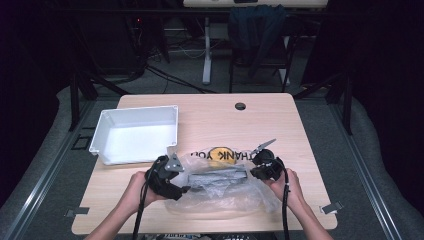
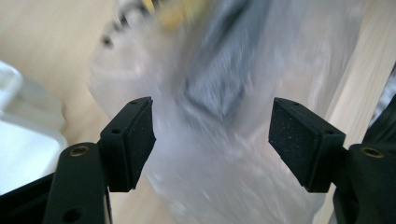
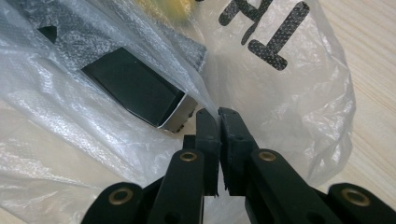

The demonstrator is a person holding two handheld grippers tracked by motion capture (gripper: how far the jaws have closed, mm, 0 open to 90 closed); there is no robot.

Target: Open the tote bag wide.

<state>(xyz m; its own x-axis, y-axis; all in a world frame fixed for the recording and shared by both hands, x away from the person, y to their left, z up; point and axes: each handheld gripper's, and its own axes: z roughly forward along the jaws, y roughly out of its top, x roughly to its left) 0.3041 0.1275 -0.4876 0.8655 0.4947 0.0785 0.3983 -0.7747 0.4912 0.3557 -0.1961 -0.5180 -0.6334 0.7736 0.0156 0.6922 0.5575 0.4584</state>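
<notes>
Two grippers work one bag on the wooden bench [image 1: 300, 150]. Back left sits the white bin [image 1: 135, 132], well apart from the action. Front and centre lies the clear plastic bag [image 1: 225, 192], printed side up, a dark grey box [image 3: 133, 86] inside it. At its left end, the left gripper [image 2: 212, 135] is spread wide, film between its pads, nothing clamped. At the right end, the right gripper [image 3: 218, 114] is pinched tight on a fold of the bag.
</notes>
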